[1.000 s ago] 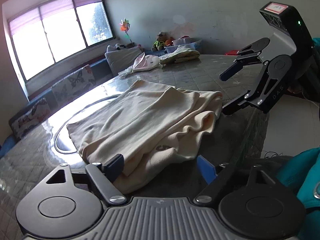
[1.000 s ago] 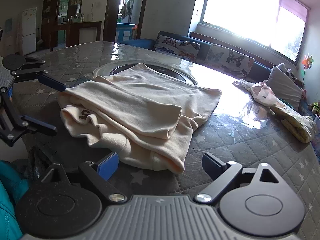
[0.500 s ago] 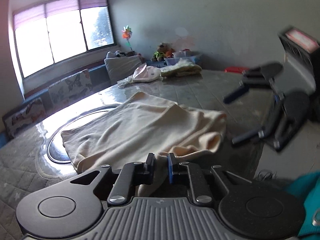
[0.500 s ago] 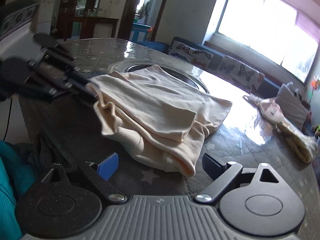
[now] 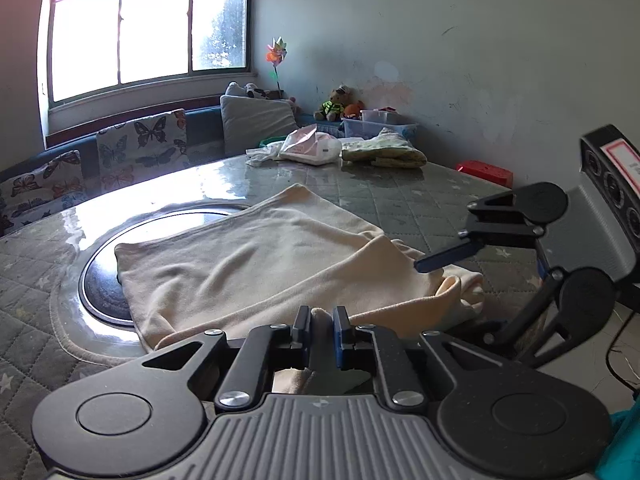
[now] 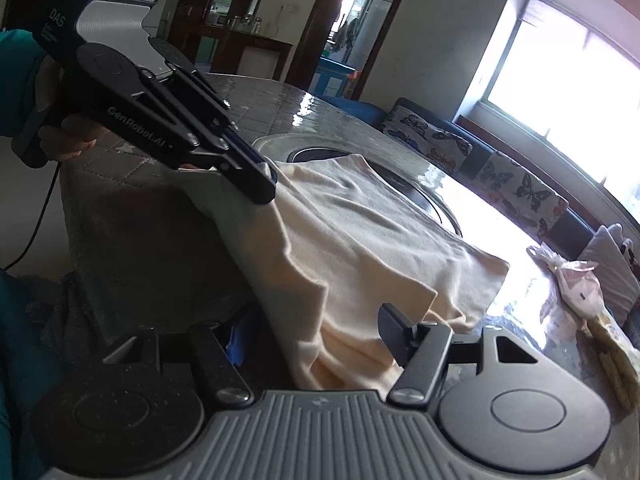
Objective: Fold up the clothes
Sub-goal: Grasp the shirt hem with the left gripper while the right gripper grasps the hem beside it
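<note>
The round table (image 5: 400, 196), under a grey quilted cover, fills most of the room, and everything else sits in relation to it. A cream garment (image 5: 260, 264) lies spread over its middle, partly covering the dark glass disc (image 5: 100, 284) set into the tabletop, with its near hem reaching the table's edge. At the far side of the table lie a pink-and-white bundle (image 5: 308, 148) and a folded yellowish cloth (image 5: 384, 152).

The left gripper (image 5: 321, 330) has its jaws pressed nearly together on a bunched fold of the garment's near hem, lifting it off the table edge. The right gripper (image 6: 316, 330) has its jaws spread wide, and the garment's hanging corner drapes down between them; I cannot tell whether either finger touches the cloth.

From the right wrist view, the left gripper's body reads "GenRobot.AI" along its linkage and "DAS" on its handle. A red-bordered sticker sits on the right gripper's housing; its text is unreadable.
</note>
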